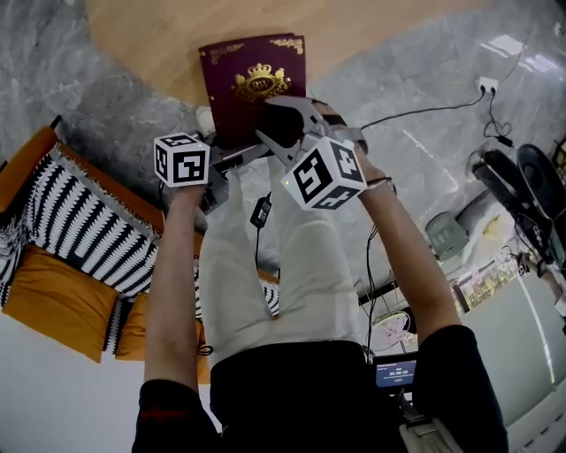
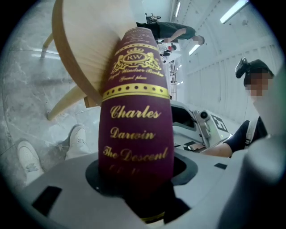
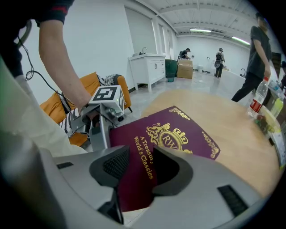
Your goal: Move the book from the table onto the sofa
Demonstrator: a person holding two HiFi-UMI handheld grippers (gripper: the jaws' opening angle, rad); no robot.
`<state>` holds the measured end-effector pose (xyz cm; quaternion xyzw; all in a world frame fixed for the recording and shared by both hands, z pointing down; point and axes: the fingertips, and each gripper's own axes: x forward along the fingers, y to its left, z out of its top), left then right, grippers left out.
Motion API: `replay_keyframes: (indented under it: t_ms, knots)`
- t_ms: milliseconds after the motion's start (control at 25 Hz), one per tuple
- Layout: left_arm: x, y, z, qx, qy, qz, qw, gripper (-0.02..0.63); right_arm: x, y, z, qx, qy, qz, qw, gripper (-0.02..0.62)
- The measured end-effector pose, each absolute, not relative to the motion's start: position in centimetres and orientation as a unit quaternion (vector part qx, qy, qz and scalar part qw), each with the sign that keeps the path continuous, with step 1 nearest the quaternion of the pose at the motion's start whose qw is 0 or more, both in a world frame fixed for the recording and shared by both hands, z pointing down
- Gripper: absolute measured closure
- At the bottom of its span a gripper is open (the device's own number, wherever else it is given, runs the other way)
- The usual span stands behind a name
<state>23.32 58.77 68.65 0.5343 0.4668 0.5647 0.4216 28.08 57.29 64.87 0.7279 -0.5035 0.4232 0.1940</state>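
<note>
A round pale-wood worktop (image 1: 159,35) is set on a grey marbled floor (image 1: 424,80), where a white socket block (image 1: 486,86) is seen with its cable. White walls, a white cabinet (image 3: 147,67) and ceiling strip lights (image 2: 232,10) make up the room. An orange sofa (image 1: 53,301) with a black-and-white striped throw (image 1: 80,221) is placed at the left, well apart from the worktop.

The maroon book (image 1: 252,80) with a gold crest is held at the worktop's near edge, partly over the floor. Its spine is clamped by the left gripper (image 2: 136,165). Its near edge is gripped by the right gripper (image 3: 138,154), with 1 jaw laid over the cover.

The last lines of the spine title are hidden behind the left gripper. The book's near corners are covered by the 2 marker cubes and jaws in the head view. The sofa is cut off at the picture's edge. Whether any part of the book rests on the worktop cannot be told.
</note>
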Motion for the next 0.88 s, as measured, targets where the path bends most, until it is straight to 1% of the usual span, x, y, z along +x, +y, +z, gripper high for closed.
replay_keyframes:
  t_ms: [200,520,680,880]
  knots:
    - [23.7,57.5,67.1,0.549,0.463,0.572,0.395,0.362,28.5,56.7,63.5,0.722,-0.507,0.427,0.200,0.423]
    - [25.7,54.5,63.4,0.577,0.447,0.572,0.373,0.362,30.7,54.9,59.0,0.735,-0.502,0.418,0.181,0.467]
    - [28.4,53.9,61.3,0.603,0.438,0.559,0.363,0.362,32.0,54.7,56.6,0.742,-0.498,0.409,0.185,0.492]
    - [31.6,52.8,57.4,0.628,0.423,0.536,0.373,0.362,34.2,54.3,53.1,0.745,-0.491,0.401,0.208,0.525]
